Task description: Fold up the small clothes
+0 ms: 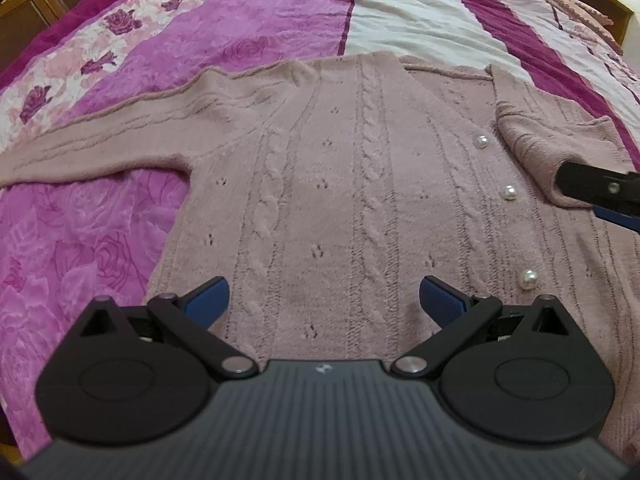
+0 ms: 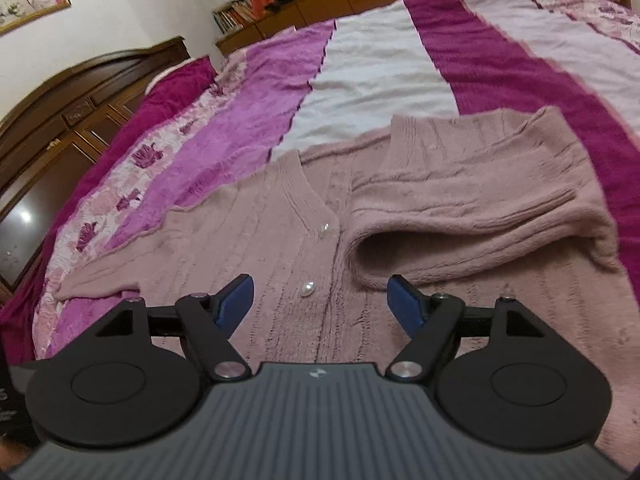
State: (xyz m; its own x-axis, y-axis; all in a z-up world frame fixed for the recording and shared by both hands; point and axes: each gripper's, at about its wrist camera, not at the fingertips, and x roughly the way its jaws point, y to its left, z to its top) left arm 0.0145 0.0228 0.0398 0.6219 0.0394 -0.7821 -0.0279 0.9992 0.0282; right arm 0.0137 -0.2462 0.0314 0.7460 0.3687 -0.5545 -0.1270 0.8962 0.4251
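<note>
A dusty pink cable-knit cardigan (image 1: 340, 184) with pearl buttons (image 1: 509, 192) lies flat on the bed. Its left sleeve (image 1: 100, 140) stretches out to the left. Its right sleeve (image 2: 472, 208) is folded over the front, cuff near the buttons. My left gripper (image 1: 323, 300) is open and empty above the cardigan's lower body. My right gripper (image 2: 321, 300) is open and empty just in front of the folded sleeve's cuff (image 2: 368, 256). It shows in the left wrist view (image 1: 600, 196) at the right edge, next to the cuff.
The bed is covered by a striped pink, magenta and white bedspread (image 1: 400, 12) with rose prints (image 1: 120, 22). A dark wooden headboard and cabinets (image 2: 80, 92) stand at the left. A bookshelf (image 2: 234, 16) and a curtain are at the back.
</note>
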